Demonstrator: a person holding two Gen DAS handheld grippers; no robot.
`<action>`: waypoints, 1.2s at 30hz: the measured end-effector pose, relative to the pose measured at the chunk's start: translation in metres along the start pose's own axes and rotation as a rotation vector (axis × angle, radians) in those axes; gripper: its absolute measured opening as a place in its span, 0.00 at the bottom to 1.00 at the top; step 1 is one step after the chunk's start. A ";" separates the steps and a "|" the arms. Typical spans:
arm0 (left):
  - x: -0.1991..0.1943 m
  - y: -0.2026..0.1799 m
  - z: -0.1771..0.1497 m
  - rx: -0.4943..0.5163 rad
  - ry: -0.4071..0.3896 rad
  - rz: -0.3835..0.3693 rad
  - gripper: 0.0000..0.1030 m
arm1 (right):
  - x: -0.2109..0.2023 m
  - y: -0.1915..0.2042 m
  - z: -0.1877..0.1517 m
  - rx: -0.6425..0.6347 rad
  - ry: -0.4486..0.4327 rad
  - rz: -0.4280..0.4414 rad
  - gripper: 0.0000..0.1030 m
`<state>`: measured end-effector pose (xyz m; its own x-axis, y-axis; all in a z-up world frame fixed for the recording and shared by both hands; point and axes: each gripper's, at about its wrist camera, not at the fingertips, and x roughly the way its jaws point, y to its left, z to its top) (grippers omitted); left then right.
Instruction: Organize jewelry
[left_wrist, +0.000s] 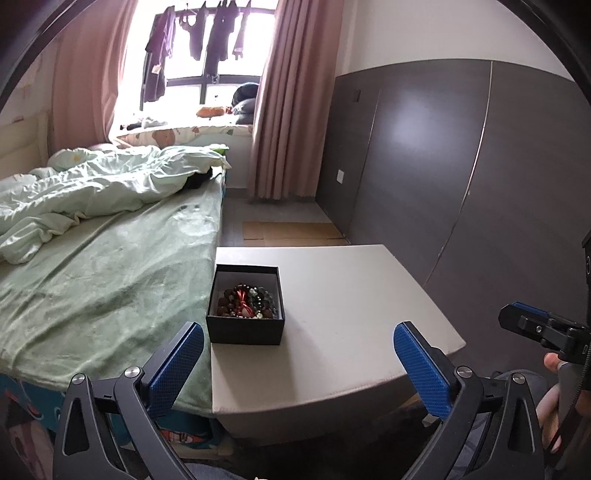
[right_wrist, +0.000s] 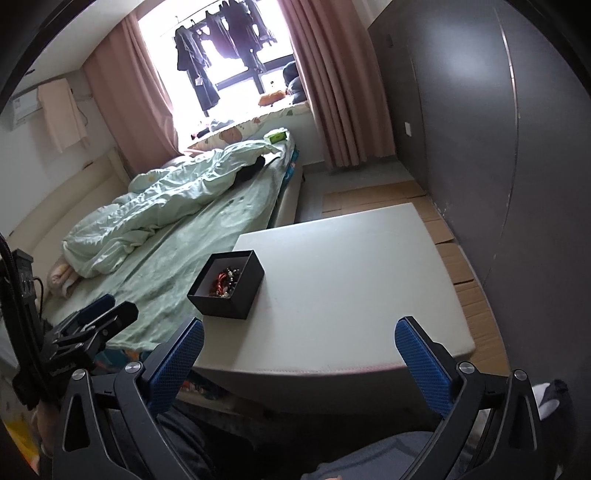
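A small black box (left_wrist: 245, 330) stands at the left edge of a white low table (left_wrist: 343, 314). Inside it lie beaded bracelets (left_wrist: 247, 301), dark and greenish beads with a red cord. In the right wrist view the same box (right_wrist: 236, 295) shows the bracelets (right_wrist: 223, 282) at an angle. My left gripper (left_wrist: 298, 341) hangs open short of the box, its blue pads wide apart and nothing between them. My right gripper (right_wrist: 299, 341) is likewise open and empty over the table's near edge. Each gripper shows at the side of the other's view.
A bed (left_wrist: 110, 280) with a green sheet and rumpled quilt touches the table's left side. A grey wardrobe (left_wrist: 461, 155) stands to the right. Cardboard sheets (right_wrist: 461, 258) cover the floor beyond the table. Pink curtains (left_wrist: 284, 103) frame a window hung with clothes. A person's legs show below.
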<state>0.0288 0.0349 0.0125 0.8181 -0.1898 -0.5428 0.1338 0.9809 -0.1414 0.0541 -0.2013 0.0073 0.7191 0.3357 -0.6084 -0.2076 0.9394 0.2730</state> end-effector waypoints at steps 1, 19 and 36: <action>-0.004 -0.002 -0.002 0.003 -0.007 0.001 1.00 | -0.003 0.000 -0.001 -0.002 -0.002 -0.007 1.00; -0.032 -0.011 -0.005 -0.005 -0.078 0.022 1.00 | -0.026 0.005 -0.016 -0.056 -0.032 -0.055 1.00; -0.028 -0.019 -0.006 0.030 -0.064 0.037 1.00 | -0.023 0.008 -0.016 -0.059 -0.034 -0.098 1.00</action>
<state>0.0002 0.0217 0.0247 0.8567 -0.1509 -0.4932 0.1185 0.9882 -0.0965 0.0255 -0.2008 0.0118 0.7598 0.2402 -0.6042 -0.1732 0.9705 0.1680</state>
